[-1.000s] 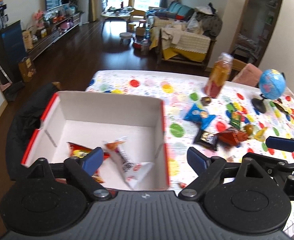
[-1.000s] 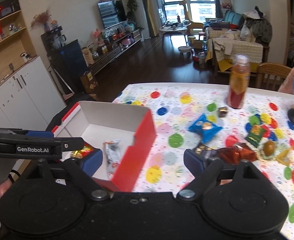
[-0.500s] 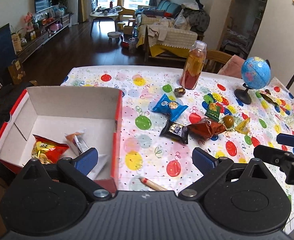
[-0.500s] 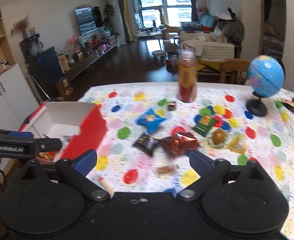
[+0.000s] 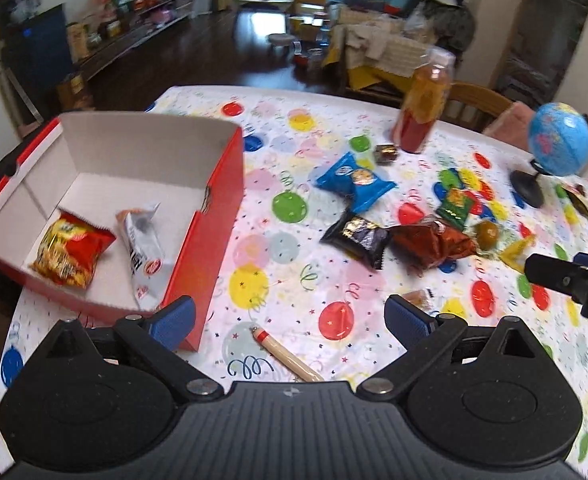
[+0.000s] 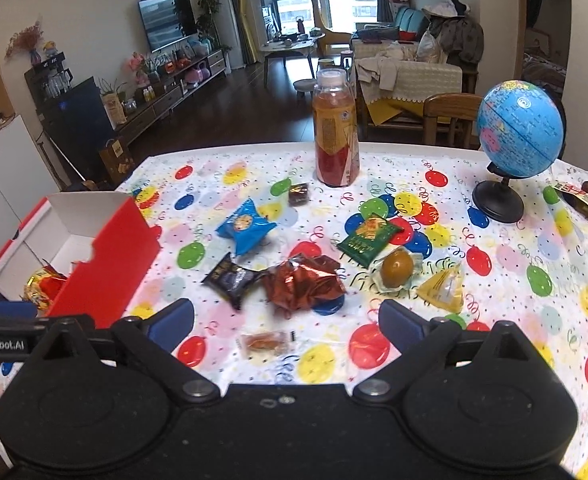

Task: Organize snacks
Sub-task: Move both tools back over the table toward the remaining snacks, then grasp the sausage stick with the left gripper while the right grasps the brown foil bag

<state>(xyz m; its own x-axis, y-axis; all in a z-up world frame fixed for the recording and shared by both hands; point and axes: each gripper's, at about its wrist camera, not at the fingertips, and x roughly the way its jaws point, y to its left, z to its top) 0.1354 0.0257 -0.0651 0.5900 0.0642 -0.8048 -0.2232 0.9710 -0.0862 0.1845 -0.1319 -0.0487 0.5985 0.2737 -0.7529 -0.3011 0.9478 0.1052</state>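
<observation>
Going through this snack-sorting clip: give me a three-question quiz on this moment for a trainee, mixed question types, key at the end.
1. True or false: the red box already holds two snack packets.
2. Which lies nearest the drink bottle? A) blue packet B) small dark brown sweet C) yellow triangular packet
3. Fill in: the jaws of the left gripper and the right gripper are both ____.

Key: 1 true: a red packet and a white packet. 2 B. 3 open, nothing between them.

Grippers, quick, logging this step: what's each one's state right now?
Left gripper: jaws open, holding nothing.
Right gripper: jaws open, holding nothing.
</observation>
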